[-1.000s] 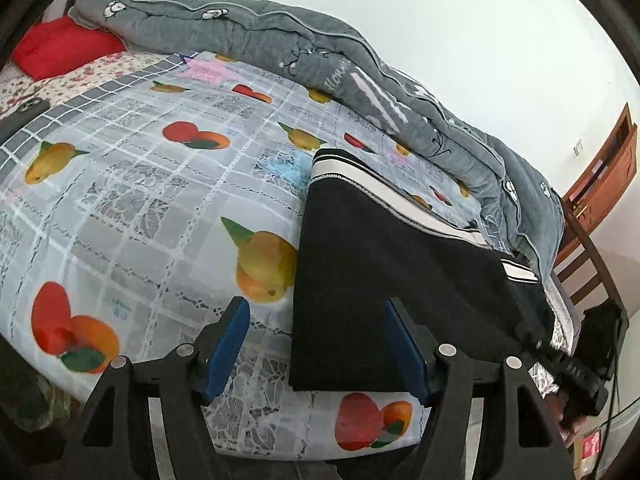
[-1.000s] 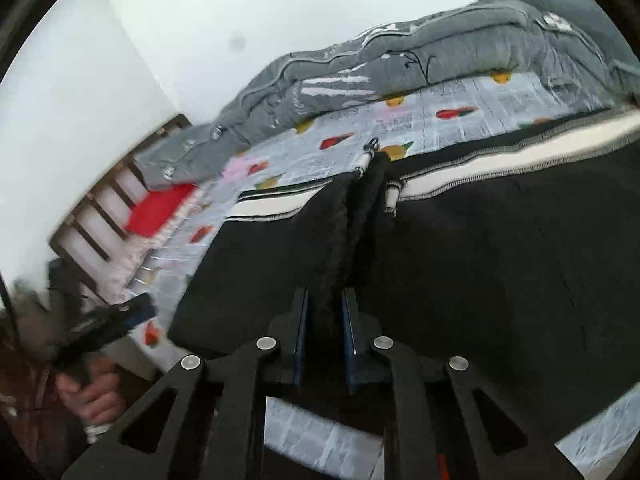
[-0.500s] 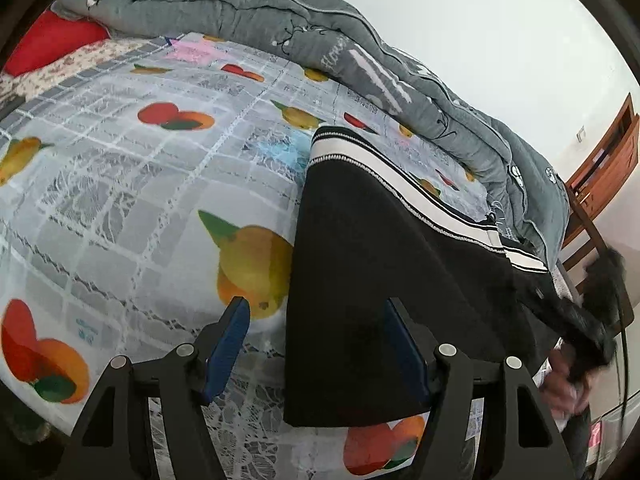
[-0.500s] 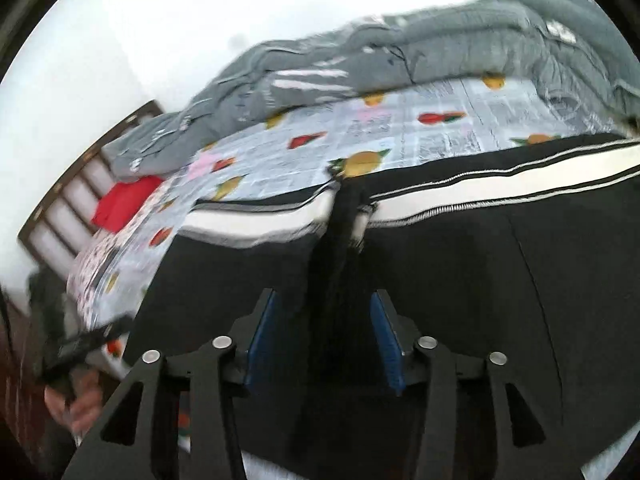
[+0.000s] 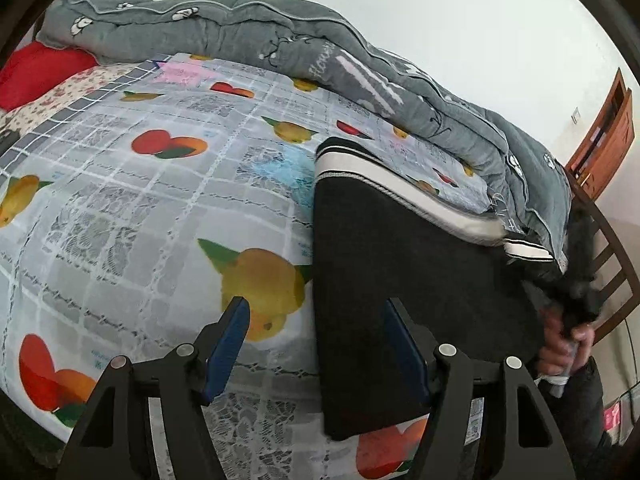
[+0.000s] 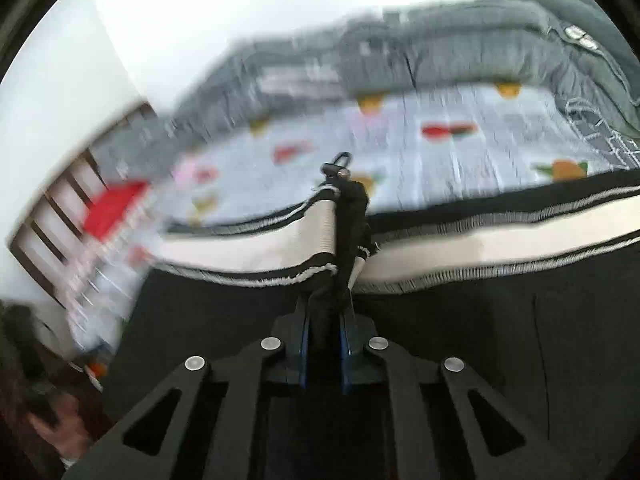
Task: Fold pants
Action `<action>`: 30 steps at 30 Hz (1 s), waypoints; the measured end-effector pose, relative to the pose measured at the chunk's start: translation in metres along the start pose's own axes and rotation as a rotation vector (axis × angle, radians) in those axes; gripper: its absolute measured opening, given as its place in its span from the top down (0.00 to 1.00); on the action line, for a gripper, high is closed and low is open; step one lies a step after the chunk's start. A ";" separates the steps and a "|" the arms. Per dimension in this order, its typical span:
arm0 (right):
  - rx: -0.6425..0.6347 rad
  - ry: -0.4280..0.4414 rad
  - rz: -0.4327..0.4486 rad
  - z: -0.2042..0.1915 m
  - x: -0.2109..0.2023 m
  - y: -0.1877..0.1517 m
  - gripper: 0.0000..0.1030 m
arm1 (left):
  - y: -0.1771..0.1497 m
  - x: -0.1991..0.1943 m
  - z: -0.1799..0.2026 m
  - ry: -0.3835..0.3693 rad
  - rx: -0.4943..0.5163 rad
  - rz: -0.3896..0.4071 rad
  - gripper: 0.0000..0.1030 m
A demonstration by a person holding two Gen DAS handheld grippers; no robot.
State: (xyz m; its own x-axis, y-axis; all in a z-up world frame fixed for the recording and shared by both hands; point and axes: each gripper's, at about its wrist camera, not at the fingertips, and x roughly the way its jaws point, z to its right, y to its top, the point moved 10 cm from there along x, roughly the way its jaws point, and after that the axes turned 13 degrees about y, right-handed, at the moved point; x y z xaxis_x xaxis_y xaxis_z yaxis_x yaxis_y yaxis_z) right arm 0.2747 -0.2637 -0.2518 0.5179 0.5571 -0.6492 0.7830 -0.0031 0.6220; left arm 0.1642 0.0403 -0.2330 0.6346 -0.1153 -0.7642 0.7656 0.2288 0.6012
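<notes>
Black pants (image 5: 400, 272) with a white side stripe lie folded on the fruit-print bedsheet (image 5: 140, 200), their hem end toward me. My left gripper (image 5: 316, 340) is open and empty, just above the near edge of the pants. In the right wrist view my right gripper (image 6: 325, 320) is shut on a bunched fold of the pants (image 6: 460, 340), with the white stripe (image 6: 480, 248) pulled up across the frame. That view is blurred by motion.
A grey quilt (image 5: 320, 60) is rolled along the far side of the bed. A red pillow (image 5: 36, 72) lies at the head end. A wooden chair (image 5: 612, 264) and a brown door (image 5: 604, 136) stand to the right of the bed.
My right gripper opened half a second ago and has shut again on the pants fold, lifting it. My left gripper stayed open and drew back slightly.
</notes>
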 end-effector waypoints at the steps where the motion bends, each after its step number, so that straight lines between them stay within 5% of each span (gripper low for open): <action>1: -0.018 -0.032 -0.050 0.005 0.010 -0.008 0.80 | 0.001 0.000 0.001 -0.002 0.001 -0.001 0.35; 5: -0.008 -0.037 -0.020 -0.001 -0.023 -0.008 0.75 | 0.004 -0.007 0.011 0.004 0.036 0.023 0.35; 9: -0.061 -0.033 0.067 -0.022 -0.067 -0.024 0.58 | -0.001 -0.002 0.022 0.001 0.053 0.009 0.35; 13: -0.135 -0.056 -0.011 -0.029 -0.063 -0.075 0.58 | -0.027 0.018 0.033 0.025 0.080 -0.054 0.35; 15: -0.150 -0.065 -0.031 -0.025 -0.055 -0.092 0.55 | -0.034 0.020 0.037 0.067 0.122 -0.025 0.35; 21: -0.129 -0.054 -0.001 -0.028 -0.082 -0.089 0.54 | -0.028 0.011 0.034 0.078 0.106 -0.039 0.35; 24: -0.118 -0.106 0.078 -0.010 -0.118 -0.081 0.51 | -0.015 0.003 0.029 0.080 0.094 -0.001 0.35; 30: 0.066 -0.320 0.235 0.088 -0.201 -0.075 0.49 | 0.003 0.020 0.038 0.021 0.041 -0.041 0.35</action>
State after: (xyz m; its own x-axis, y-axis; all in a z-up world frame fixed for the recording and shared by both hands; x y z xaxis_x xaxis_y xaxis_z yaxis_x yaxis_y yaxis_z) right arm 0.1428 -0.4487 -0.2065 0.7581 0.2486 -0.6029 0.6459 -0.1589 0.7467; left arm 0.1826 0.0020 -0.2377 0.6003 -0.1038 -0.7930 0.7951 0.1841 0.5778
